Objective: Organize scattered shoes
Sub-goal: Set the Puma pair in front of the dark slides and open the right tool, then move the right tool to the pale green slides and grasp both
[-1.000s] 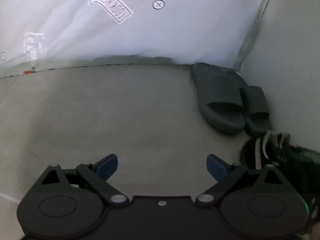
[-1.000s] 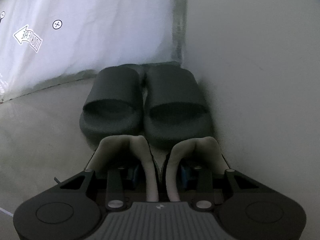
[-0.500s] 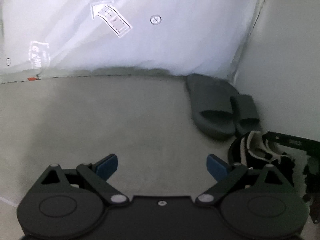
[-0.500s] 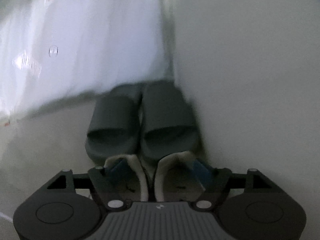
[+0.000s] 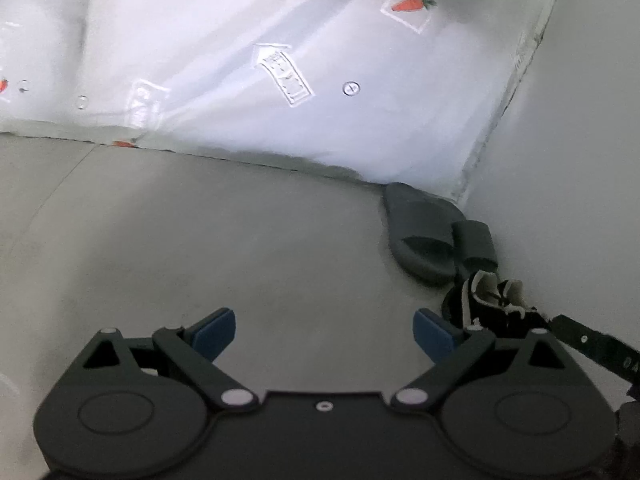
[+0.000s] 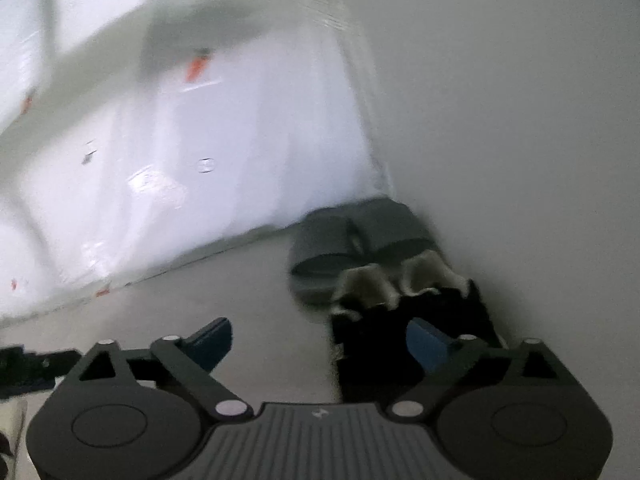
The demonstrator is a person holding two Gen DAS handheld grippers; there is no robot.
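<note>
A pair of dark grey slides [image 5: 428, 236] [image 6: 352, 240] lies side by side in the corner where the plastic-covered surface meets the wall. Just in front of them stands a pair of black shoes with cream lining [image 5: 490, 300] [image 6: 404, 296], also side by side against the wall. My left gripper [image 5: 324, 332] hangs open over bare floor, left of the shoes. My right gripper [image 6: 320, 340] is open and empty, pulled back from the black shoes, which sit by its right fingertip [image 6: 428, 340]. The right gripper's body [image 5: 592, 344] shows at the left wrist view's right edge.
A white plastic-wrapped panel [image 5: 280, 72] with printed arrows and carrot marks stands along the back. A plain pale wall [image 6: 520, 120] runs on the right. Grey floor [image 5: 200, 248] stretches to the left of the shoes.
My right gripper opened and let go of the black shoes, then drew back and swung left. Both cameras rose and pulled away from the corner; the left gripper stayed open.
</note>
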